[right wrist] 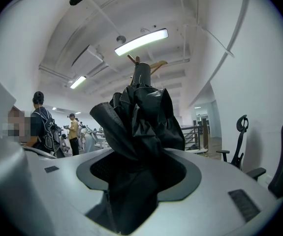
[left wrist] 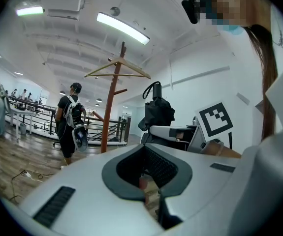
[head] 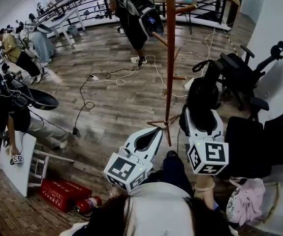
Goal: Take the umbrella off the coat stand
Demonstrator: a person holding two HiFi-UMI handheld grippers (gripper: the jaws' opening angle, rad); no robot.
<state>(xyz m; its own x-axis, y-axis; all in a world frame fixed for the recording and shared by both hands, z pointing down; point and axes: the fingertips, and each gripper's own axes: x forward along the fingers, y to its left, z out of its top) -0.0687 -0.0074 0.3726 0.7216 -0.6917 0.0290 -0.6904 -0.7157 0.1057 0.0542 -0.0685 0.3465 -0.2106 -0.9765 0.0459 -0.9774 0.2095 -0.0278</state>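
Head view looks steeply down from above; both gripper views face level, close; all share coat stand [head: 170, 58].

1. The coat stand [head: 170, 58] is a red-brown wooden pole that stands upright on splayed feet. Short pegs angle off it, and a pale curved hanger bar lies across its top.
2. The umbrella [right wrist: 141, 117] is black and folded, with loose, crumpled fabric. It is roughly upright, its lower part clamped in the right gripper [right wrist: 141, 168] — just right of the coat stand, apart from its pole.
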